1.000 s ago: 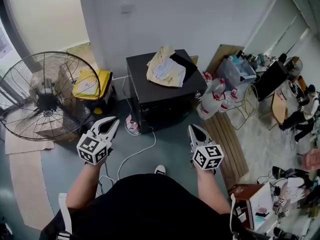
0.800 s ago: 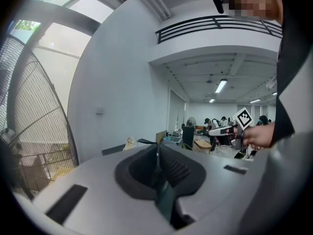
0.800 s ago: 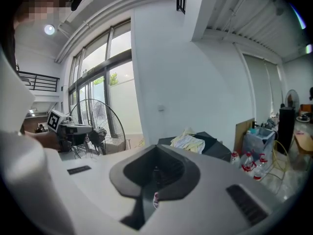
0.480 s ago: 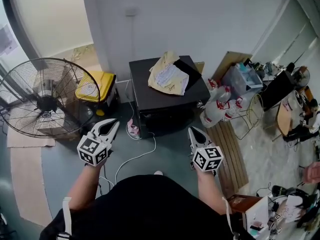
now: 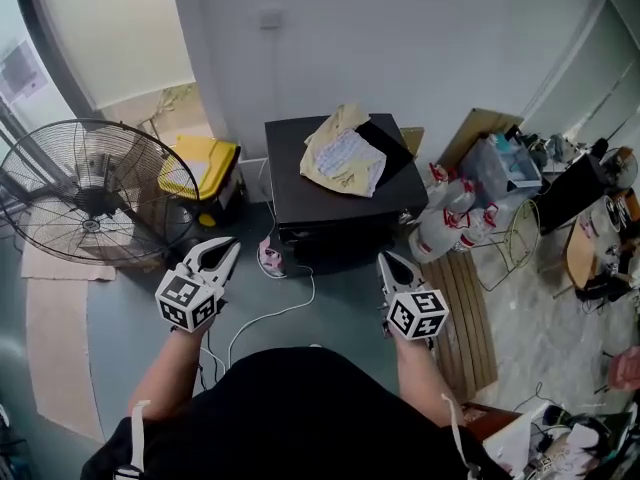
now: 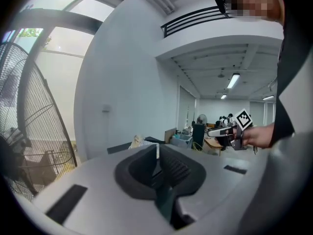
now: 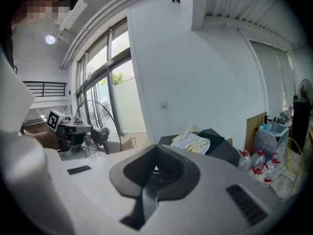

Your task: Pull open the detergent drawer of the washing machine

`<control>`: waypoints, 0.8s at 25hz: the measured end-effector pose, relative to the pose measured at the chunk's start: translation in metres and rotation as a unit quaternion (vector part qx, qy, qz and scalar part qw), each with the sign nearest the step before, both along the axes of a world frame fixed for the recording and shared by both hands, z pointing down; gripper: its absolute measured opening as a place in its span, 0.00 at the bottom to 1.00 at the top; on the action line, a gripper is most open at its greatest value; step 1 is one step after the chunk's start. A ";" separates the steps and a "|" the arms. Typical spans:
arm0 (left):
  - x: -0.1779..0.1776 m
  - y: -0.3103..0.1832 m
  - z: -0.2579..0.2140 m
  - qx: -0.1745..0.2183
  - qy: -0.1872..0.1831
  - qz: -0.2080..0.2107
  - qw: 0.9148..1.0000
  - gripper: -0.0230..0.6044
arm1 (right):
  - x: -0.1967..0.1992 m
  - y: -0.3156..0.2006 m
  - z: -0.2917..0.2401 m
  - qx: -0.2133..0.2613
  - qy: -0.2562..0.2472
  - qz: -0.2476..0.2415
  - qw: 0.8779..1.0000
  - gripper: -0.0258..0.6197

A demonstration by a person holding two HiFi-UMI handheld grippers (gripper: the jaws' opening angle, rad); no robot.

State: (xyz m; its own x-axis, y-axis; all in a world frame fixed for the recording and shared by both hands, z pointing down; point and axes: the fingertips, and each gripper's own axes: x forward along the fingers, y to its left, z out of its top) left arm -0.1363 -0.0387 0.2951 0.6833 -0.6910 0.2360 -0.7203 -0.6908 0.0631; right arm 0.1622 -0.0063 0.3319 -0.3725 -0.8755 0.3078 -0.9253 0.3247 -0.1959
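Both clenched on nothing: left gripper (image 5: 213, 255) and right gripper (image 5: 392, 265) are held out in front of the person with jaws together, pointing roughly at the washing machine (image 5: 300, 193) but well apart from it. The washing machine is the dark box against the white wall with a yellow cloth (image 5: 343, 154) lying on its top, a fan (image 5: 88, 200) and a yellow case (image 5: 200, 168) to its left, jugs (image 5: 447, 226) to its right, and a white cable (image 5: 268, 311) on the floor before it. The detergent drawer can't be made out in any view
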 end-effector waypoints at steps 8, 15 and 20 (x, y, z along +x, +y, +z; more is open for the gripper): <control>0.026 -0.007 0.003 -0.003 -0.004 -0.014 1.000 0.08 | 0.023 -0.015 0.009 -0.009 -0.011 -0.017 1.000 0.04; 0.043 -0.008 0.010 -0.009 -0.008 -0.017 1.000 0.08 | 0.039 -0.021 0.021 -0.019 -0.028 -0.021 0.999 0.04; 0.049 -0.005 0.011 -0.010 -0.007 -0.020 1.000 0.08 | 0.045 -0.021 0.024 -0.024 -0.037 -0.023 0.999 0.04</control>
